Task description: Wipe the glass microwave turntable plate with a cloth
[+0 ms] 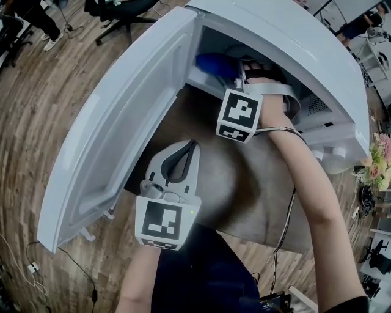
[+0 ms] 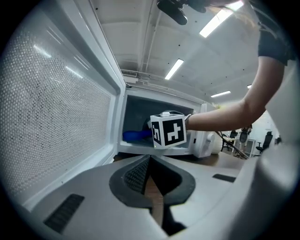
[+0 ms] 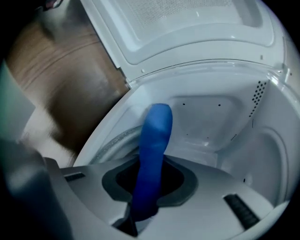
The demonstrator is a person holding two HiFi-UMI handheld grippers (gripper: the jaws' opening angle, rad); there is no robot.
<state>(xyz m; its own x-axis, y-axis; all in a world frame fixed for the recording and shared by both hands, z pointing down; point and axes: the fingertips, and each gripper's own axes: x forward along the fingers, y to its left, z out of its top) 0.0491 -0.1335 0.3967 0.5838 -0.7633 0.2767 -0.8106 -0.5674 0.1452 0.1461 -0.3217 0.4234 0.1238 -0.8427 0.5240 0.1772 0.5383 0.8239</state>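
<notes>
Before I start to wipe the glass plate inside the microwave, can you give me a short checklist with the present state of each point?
1. Microwave door open wide: ok.
2. Blue cloth gripped by the right hand-held gripper, jaws closed on it: ok.
3. Right hand-held gripper inside the cavity: ok.
4. Blue cloth touching the glass plate: cannot tell.
5. Left hand-held gripper outside the cavity, jaws together, empty: ok.

Place: an open office or lab workroom, by my reckoning.
Floor: wood planks (image 1: 36, 122) throughout.
Seating: a wheeled office chair (image 1: 122, 18) stands nearby.
Ceiling: long strip lights (image 2: 174, 69).
Workbench: a white microwave (image 1: 293, 43) on a brown table (image 1: 244, 189).
</notes>
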